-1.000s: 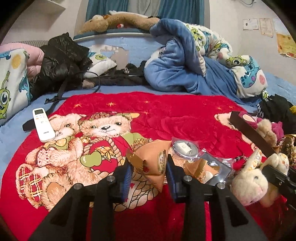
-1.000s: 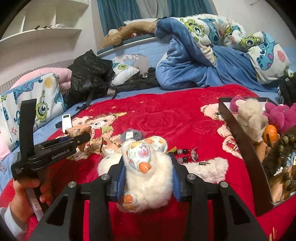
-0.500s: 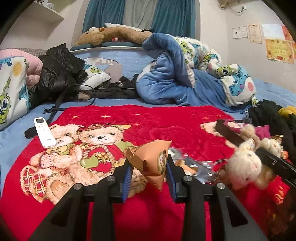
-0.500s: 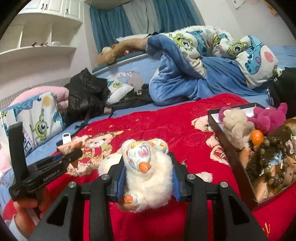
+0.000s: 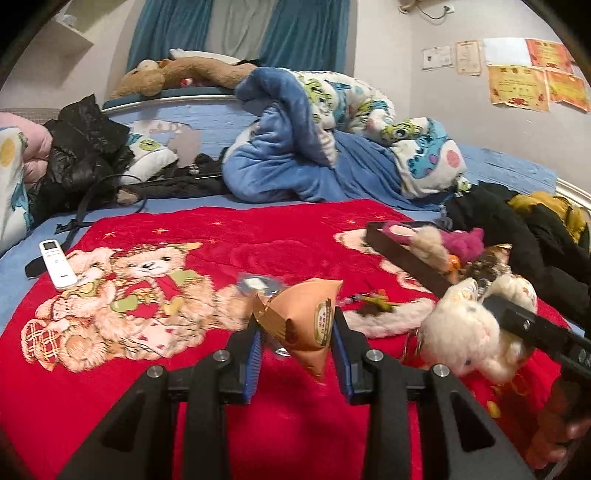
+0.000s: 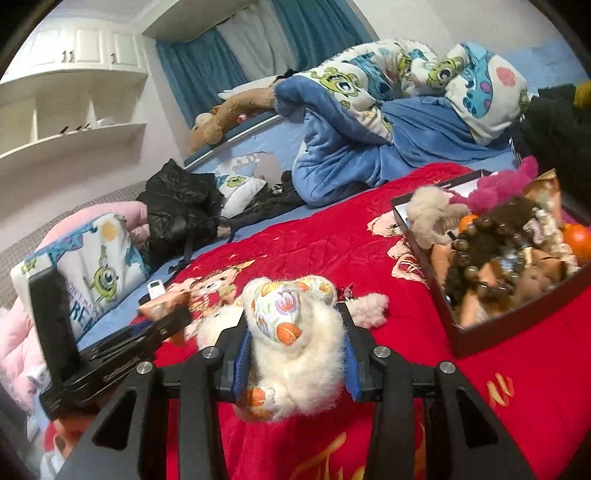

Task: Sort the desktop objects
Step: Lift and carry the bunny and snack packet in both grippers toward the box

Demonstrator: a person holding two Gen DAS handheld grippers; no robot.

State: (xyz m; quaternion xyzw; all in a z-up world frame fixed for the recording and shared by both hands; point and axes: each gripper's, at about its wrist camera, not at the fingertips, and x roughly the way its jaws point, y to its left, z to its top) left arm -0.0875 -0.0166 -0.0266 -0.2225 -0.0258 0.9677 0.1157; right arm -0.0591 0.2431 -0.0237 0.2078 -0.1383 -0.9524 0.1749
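Left claw [image 5: 297, 352] is clamped on a tan pyramid-shaped paper snack packet [image 5: 301, 325], held up over the bed w/ its red teddy-bear print quilt [image 5: 207, 254]. Right claw [image 6: 293, 363] is squeezing a fluffy white plush toy w/ floral patches [image 6: 295, 343]. Dark rectangular box [image 6: 491, 332] crammed w/ plushies, beads & oranges sits on the quilt off to the right. White remote control [image 5: 57, 264] lies near the quilt's left edge. Crumpled blue monster-print blanket [image 5: 332, 147] at the back, teal curtains [image 5: 306, 29] behind.

Quick count: two tools, one orange snack packet [image 5: 303, 317], one white plush toy [image 6: 295, 343], one dark box [image 6: 491, 332] of odds and ends, one white remote [image 5: 57, 264], and one long brown stuffed animal [image 5: 184, 72].
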